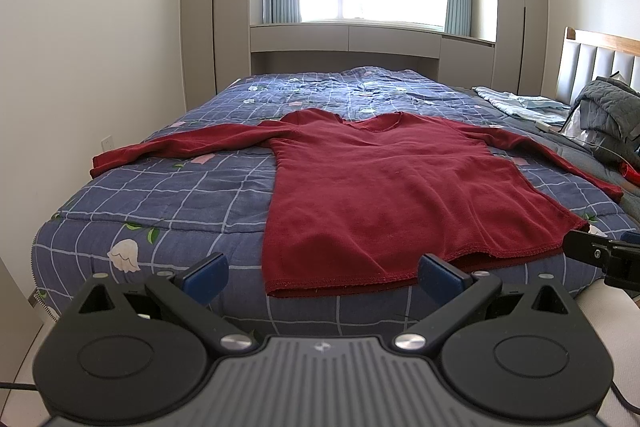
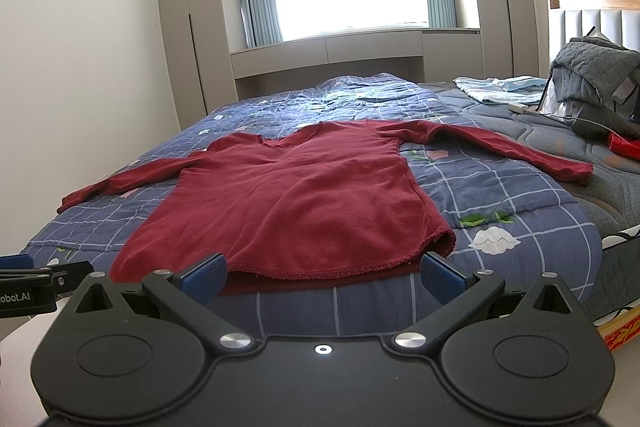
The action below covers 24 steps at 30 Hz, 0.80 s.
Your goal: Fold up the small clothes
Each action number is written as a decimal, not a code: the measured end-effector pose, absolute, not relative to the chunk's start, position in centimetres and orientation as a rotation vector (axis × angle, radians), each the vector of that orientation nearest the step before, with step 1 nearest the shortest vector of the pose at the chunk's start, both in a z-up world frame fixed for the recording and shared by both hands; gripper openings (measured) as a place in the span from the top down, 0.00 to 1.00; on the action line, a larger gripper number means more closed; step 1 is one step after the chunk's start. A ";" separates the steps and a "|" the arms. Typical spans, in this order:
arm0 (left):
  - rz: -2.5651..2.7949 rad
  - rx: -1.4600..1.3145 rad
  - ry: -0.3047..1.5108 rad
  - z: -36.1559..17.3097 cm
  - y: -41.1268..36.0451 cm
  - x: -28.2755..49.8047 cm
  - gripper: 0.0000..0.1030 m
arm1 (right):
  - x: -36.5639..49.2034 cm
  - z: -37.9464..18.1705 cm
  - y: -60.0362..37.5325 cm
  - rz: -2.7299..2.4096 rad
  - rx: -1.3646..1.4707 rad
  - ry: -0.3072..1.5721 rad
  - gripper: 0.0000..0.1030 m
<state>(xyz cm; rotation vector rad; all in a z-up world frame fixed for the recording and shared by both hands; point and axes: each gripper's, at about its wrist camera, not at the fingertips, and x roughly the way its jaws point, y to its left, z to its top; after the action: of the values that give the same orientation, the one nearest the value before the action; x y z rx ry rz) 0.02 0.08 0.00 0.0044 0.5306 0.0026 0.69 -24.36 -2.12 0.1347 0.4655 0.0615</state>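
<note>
Red long-sleeved top (image 1: 384,187) lies flat on checked quilt (image 1: 180,199), sleeves spread, hem nearest.

Left gripper (image 1: 324,273), side lettering reading "obot.AI", and right gripper (image 2: 324,273) both hover level just short of the hem, jaws wide apart, holding nothing.

My right tool (image 2: 322,277), blue fingers (image 2: 202,275) spread wide, just short of the red shirt's (image 2: 288,203) hem on the bed (image 2: 500,195).
</note>
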 end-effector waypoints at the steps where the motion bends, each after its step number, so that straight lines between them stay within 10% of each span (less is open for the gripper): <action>1: 0.003 0.004 0.531 0.0 0.1 0.0 0.00 | 0.7 -2.1 -24.4 0.061 0.135 0.465 0.00; 24: 0.002 0.003 0.531 0.0 0.1 0.0 0.00 | 0.7 -2.1 -24.4 0.058 0.139 0.465 0.00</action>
<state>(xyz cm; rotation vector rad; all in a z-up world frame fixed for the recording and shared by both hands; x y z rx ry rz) 0.02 0.10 0.00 0.0029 0.5310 0.0021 0.71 -24.44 -2.11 0.1392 0.4654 0.0577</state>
